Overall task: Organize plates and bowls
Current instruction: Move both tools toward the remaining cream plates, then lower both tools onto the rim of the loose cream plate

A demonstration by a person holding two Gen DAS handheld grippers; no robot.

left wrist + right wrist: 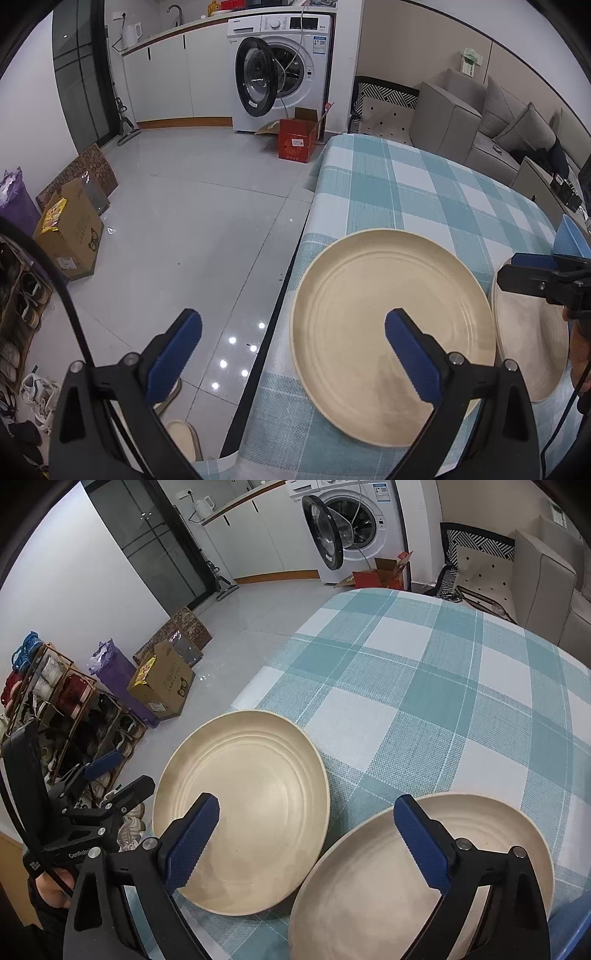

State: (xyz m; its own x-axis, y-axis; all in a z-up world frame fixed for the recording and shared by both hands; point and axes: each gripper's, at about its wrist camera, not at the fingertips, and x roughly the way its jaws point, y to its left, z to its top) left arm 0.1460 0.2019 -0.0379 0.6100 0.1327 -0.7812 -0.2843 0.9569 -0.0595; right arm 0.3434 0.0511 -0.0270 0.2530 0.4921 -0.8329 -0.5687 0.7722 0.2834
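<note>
While two cream plates lie unstacked, the left wrist view shows the left hand-held gripper (pixel 293 354) gaping empty over the left plate (pixel 373 306) at the table (pixel 388 184) edge. The right wrist view shows the right hand-held gripper (pixel 306 840) wide, empty, between both; right plate (pixel 369 886) nearest. Sorting appears barely begun.

Two cream plates, left plate (pixel 240 812) and right plate (pixel 424 878), on a table (pixel 424 686) clothed in teal-and-white check; gripper pads (pixel 192 842) blue on black arms; red carton (pixel 297 142) beside a white washing machine (pixel 291 66); possibly purple bag (pixel 114 675).
</note>
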